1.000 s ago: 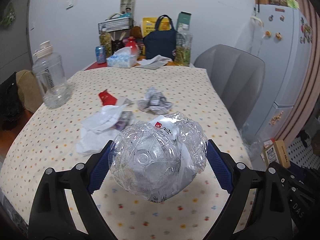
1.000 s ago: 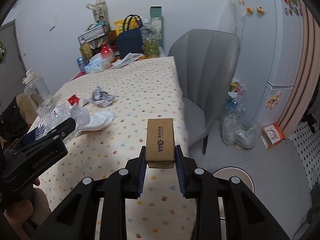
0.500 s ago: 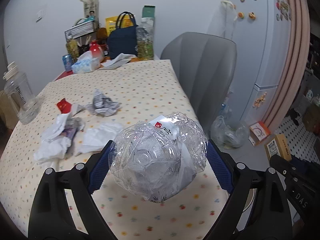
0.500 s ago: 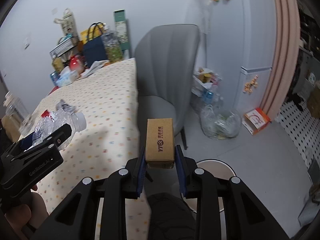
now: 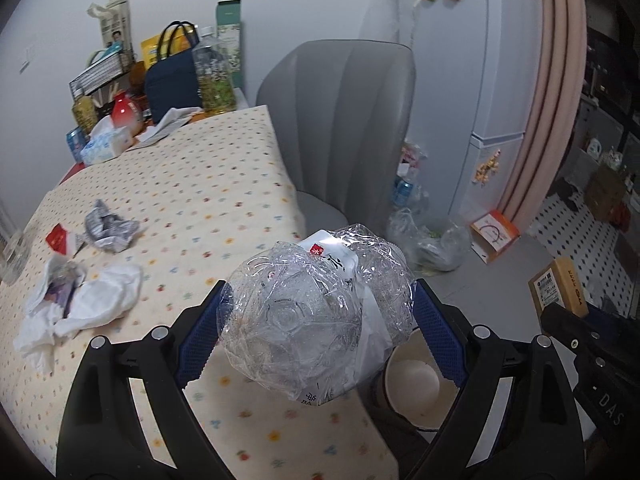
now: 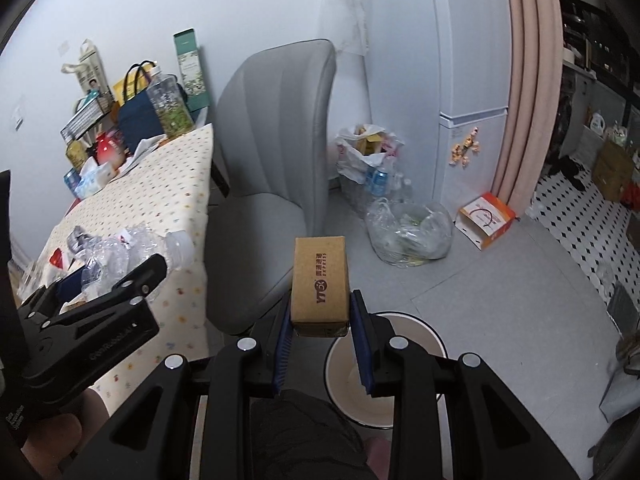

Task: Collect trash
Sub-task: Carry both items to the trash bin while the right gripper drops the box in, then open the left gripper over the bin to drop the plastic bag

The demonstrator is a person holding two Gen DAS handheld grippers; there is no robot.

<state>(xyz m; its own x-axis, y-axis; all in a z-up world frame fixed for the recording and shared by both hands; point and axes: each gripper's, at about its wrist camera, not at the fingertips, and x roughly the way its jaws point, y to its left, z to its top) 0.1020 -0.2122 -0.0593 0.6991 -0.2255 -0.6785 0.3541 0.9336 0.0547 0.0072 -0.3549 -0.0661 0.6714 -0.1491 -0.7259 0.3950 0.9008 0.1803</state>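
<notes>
Crushed bottle (image 5: 312, 316) between left gripper (image 5: 320, 328) pads, over table (image 5: 208, 184) edge; chair (image 5: 344, 120) at 12; bin (image 5: 412, 384) at 4, on floor.

Box (image 6: 320, 280) between right gripper (image 6: 320, 328) pads; bin at 5.

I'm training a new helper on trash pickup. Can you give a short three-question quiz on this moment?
1. What does the left gripper hold?
2. True or false: the cardboard box lies on the table.
3. What stands on the floor under the right gripper: (a) chair, (b) white bin, (c) fridge?

Key: 1. A crushed plastic bottle. 2. False; the right gripper holds it. 3. b.
</notes>
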